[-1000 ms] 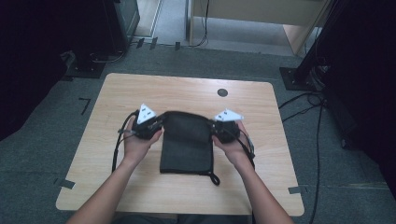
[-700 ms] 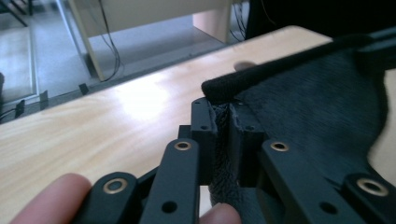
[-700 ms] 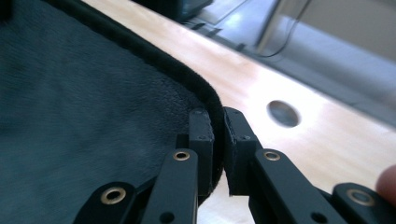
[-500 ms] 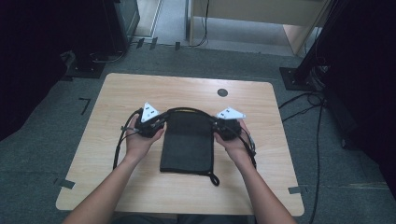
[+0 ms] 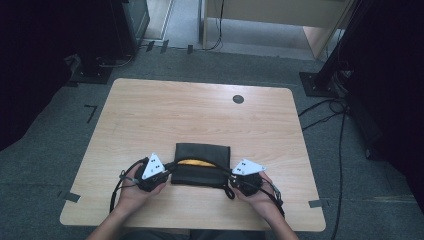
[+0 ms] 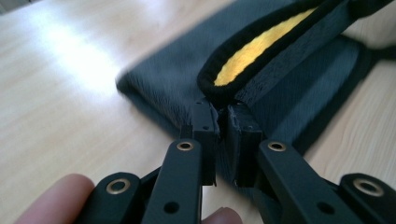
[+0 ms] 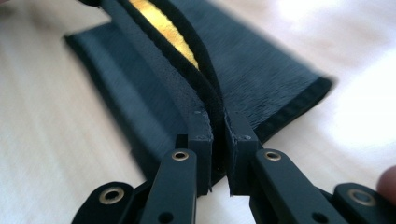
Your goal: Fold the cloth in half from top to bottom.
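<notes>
1. Here, a dark pouch (image 5: 200, 169) is lain near the table's (image 5: 150, 115) near edge, about midway between its left and right edges, folded over on itself, with a yellow lining (image 5: 192, 162) seen at its raised mouth.
2. The left gripper (image 5: 165, 176) is clamped on the left end of the mouth rim, and the right gripper (image 5: 235, 181) is clamped on the right end; in both gripper views the jaws are pressed together on the black hem.
3. Only a thin edge of fabric is gripped at each end, so the hem could be pulled out of the jaws if the hands are drawn too far apart.
4. If one hand is moved faster than the other, the fold could be skewed or undone.
5. The pouch is close to the near edge, so part of it could be dragged off the table.
6. The drawstring (image 5: 229, 192) by the right gripper could be caught under the fabric.
7. What lies inside the pouch cannot be told, and the folded-under layer is hidden.
8. The gripper views are blurred, and how deep the hem sits between the jaws is hard to make out.
</notes>
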